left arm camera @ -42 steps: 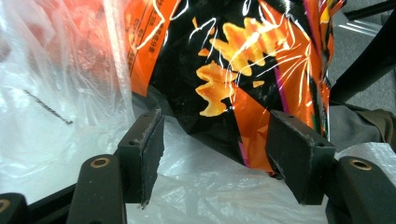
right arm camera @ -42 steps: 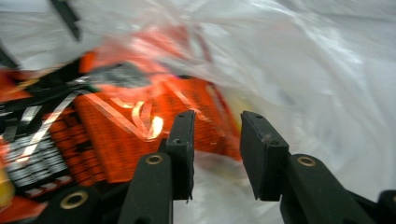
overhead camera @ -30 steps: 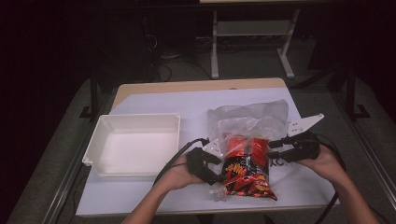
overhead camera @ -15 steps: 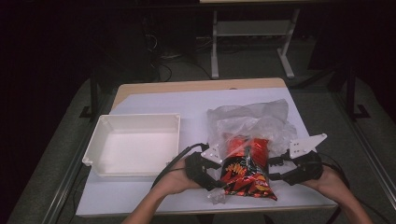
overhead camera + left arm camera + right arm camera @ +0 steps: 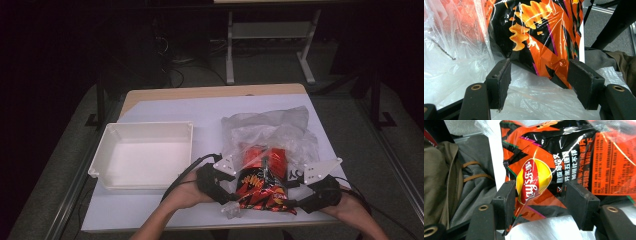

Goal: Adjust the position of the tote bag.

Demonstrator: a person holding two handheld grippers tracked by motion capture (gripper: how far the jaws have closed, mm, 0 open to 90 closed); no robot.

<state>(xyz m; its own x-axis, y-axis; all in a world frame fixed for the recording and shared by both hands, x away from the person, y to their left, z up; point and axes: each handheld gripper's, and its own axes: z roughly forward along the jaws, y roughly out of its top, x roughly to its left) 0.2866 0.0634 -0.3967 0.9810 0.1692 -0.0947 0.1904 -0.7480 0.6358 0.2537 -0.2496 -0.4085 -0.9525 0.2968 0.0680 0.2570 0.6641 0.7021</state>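
where the high view looks down on the table [image 5: 165, 102], a red and black chip bag [image 5: 262, 182] lies at the near edge, to the right of the white tray [image 5: 145, 157], with its far end tucked into a crumpled clear plastic bag [image 5: 270, 127]. the left gripper [image 5: 225, 187] sits against the chip bag's left side and the right gripper [image 5: 300, 192] against its right side, each held by a hand [image 5: 182, 195]; from here i cannot tell how the jaws stand.

along the left gripper view, the left gripper [image 5: 539, 85] has its jaws spread wide, and the chip bag [image 5: 541, 32] hangs in the gap between them, its lower corner close to the right pad. clear plastic [image 5: 454, 45] lies beneath and to the left of the chip bag.

along the right gripper view, the right gripper [image 5: 541, 202] also has its jaws spread, with the chip bag's [image 5: 564, 160] logo corner lying between them, the foil touching the left pad. grey and olive fabric [image 5: 454, 177] shows left of the chip bag.
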